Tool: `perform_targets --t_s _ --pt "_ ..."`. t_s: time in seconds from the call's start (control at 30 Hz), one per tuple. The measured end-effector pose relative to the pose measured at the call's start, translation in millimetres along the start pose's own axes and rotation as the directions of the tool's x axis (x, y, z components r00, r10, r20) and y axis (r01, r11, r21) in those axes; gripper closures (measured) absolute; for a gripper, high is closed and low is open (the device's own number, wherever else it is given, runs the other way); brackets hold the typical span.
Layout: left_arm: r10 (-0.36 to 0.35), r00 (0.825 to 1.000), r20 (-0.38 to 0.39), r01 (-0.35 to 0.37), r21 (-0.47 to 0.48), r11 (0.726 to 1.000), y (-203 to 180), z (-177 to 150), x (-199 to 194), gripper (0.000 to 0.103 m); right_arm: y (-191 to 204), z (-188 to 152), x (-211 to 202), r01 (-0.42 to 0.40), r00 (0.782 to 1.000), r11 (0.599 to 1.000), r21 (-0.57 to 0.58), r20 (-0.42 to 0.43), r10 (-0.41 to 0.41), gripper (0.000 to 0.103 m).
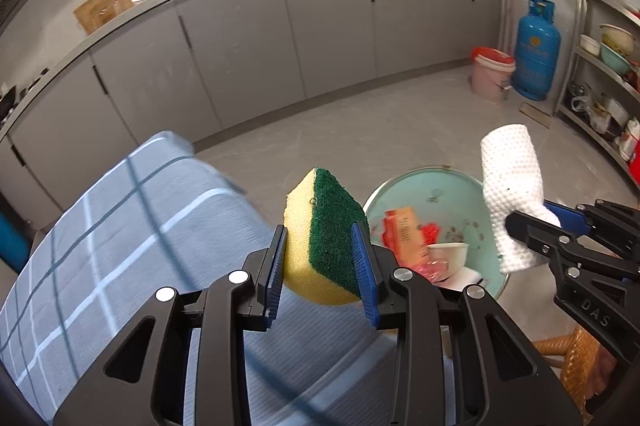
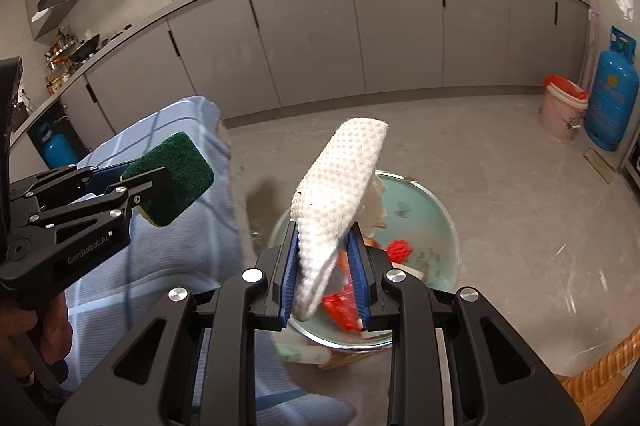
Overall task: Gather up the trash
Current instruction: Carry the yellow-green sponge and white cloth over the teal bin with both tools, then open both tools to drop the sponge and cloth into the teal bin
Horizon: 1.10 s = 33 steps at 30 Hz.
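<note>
Two items are gripped: sponge (image 1: 326, 238) by the left hand-held gripper (image 1: 323, 270), white cloth (image 2: 340, 202) by the right hand-held gripper (image 2: 325, 276); release over the basin (image 2: 436, 202) is judged next.

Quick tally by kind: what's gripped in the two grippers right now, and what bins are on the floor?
Sponges, yellow with green scrub side, in left gripper: 1
White textured cloths, in right gripper: 1
Teal trash basins: 1
Pink buckets: 1
Total: 4

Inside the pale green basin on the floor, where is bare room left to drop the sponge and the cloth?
The round pale green basin is bare on its far right side, beyond the red mesh scrap. Its near left part is crowded: orange carton, white cup, red wrappers.
</note>
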<state>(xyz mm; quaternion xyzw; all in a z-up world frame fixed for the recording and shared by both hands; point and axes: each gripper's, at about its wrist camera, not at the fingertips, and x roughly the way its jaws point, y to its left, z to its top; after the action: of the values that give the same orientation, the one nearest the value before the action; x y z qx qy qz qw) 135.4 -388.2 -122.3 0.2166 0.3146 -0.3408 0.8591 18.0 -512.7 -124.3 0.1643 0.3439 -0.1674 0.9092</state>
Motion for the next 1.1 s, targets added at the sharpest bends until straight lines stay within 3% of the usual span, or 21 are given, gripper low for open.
perform_targets --t_s 0.33,0.7,0.73,0.77,0.8,0.83,0.87,0.93,1.1 --pt "-0.028 1.000 -0.009 0.029 0.032 0.999 -28.7 15.9 31.5 0.069 -32.8 8.0 26.6 0.028 0.999 1.000 0.000 -0.033 -0.028 0.077" --pt "-0.045 0.998 -0.036 0.047 0.052 0.998 -39.9 17.6 56.2 0.068 -48.6 5.1 48.7 0.023 0.999 1.000 0.013 -0.031 -0.023 0.064" --pt "-0.046 0.998 -0.034 0.048 0.059 0.997 -41.2 17.5 56.5 0.065 -50.6 4.7 48.2 0.022 1.000 0.999 0.023 -0.022 -0.022 0.057" --pt "-0.042 0.999 -0.034 0.044 0.059 0.997 -41.8 17.3 56.6 0.054 -52.8 3.9 46.3 0.022 1.000 0.999 0.033 -0.009 -0.022 0.040" --pt "-0.035 0.999 -0.029 0.037 0.054 0.998 -41.1 17.0 55.9 0.045 -55.7 3.4 43.0 0.023 1.000 0.999 0.047 0.008 -0.024 0.031" --pt "-0.029 0.999 -0.020 0.030 0.049 0.998 -39.8 16.1 54.3 0.030 -58.2 3.2 40.1 0.033 0.999 0.998 0.057 0.015 -0.034 0.031" --pt "-0.018 1.000 -0.012 0.019 0.046 0.999 -39.1 15.8 53.3 0.026 -60.4 3.1 37.3 0.038 0.999 0.997 0.065 0.019 -0.039 0.031" --pt "-0.002 1.000 -0.011 0.002 0.047 0.999 -35.6 14.4 52.9 0.026 -64.0 2.6 31.7 0.048 0.998 0.996 0.081 0.025 -0.050 0.031" --pt "0.017 1.000 -0.007 -0.017 0.017 1.000 -24.9 11.4 41.7 0.015 -69.4 -2.4 12.1 0.052 0.997 0.990 0.132 0.048 -0.058 0.029"
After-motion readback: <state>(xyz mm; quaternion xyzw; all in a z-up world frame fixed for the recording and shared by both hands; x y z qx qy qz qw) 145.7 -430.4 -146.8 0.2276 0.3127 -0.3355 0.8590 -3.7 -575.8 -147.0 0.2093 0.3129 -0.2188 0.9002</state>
